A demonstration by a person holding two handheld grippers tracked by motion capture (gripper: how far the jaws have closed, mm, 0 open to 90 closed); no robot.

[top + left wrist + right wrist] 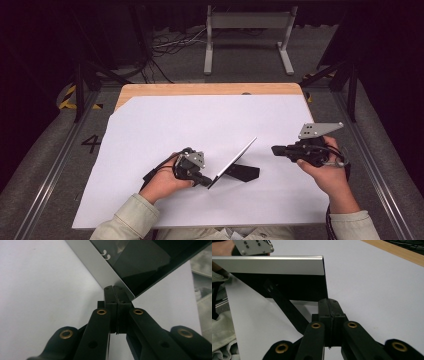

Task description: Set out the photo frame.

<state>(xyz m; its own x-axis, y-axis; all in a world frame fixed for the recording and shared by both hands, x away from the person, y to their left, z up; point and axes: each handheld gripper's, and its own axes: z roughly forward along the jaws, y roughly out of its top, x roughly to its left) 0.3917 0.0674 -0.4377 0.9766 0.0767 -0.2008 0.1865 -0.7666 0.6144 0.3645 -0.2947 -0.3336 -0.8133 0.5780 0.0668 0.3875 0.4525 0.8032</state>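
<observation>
A flat frame with a silver rim (235,161) stands tilted on the white sheet, propped by a black back leg (243,172). My left gripper (208,181) is shut, and its tips meet the frame's near lower corner. In the left gripper view the closed jaws (115,288) lie against the silver rim (97,265) beside the dark glass (140,262); nothing shows between them. My right gripper (274,149) is shut and empty, a short way right of the frame. Its own view shows the closed jaws (329,301) facing the frame's black back (297,287) and leg (284,308).
A large white sheet (165,125) covers most of the wooden table (200,89). Grey floor with rails flanks the table on both sides. A white metal stand (247,37) and cables lie beyond the far edge. The left gripper's grey plate (253,246) shows behind the frame.
</observation>
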